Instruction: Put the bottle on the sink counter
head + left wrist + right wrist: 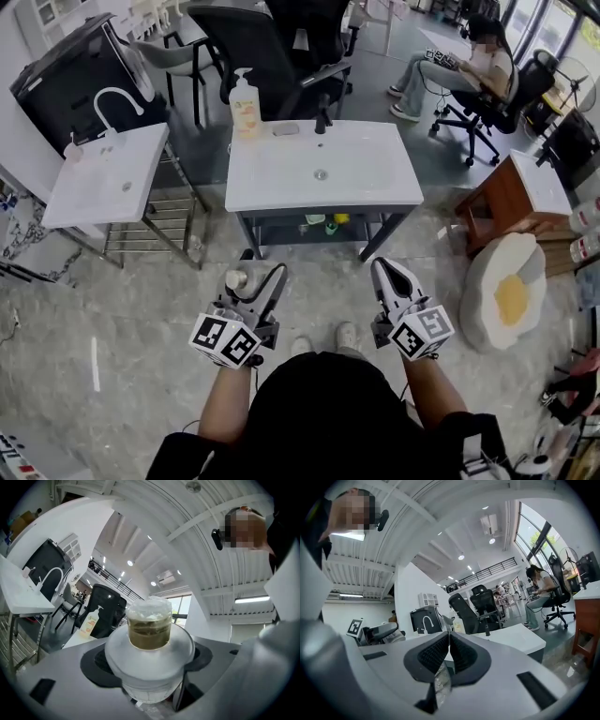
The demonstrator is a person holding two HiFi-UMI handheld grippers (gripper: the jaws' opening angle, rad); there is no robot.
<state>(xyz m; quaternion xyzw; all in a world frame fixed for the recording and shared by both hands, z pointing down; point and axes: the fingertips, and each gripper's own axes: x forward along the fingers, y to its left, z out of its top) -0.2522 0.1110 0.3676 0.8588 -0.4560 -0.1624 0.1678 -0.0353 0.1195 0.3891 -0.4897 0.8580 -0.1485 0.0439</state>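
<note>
My left gripper [255,281] is shut on a pale plastic bottle [236,278]; it hovers over the marble floor in front of the sink counter [281,187]. In the left gripper view the bottle [149,641] fills the middle: a clear cap, a brownish neck and a white shoulder, wedged between the dark pads [96,660]. The white counter with its basin stands ahead, apart from both grippers. My right gripper [386,270] is beside the left one, shut and empty. Its black ribbed pads [436,653] meet in the right gripper view.
A soap dispenser [244,105] and a black tap [322,120] stand at the counter's back edge. A second white basin [108,178] is at the left, a wooden stool [506,202] and an egg-shaped cushion [509,292] at the right. Office chairs and a seated person [469,70] are behind.
</note>
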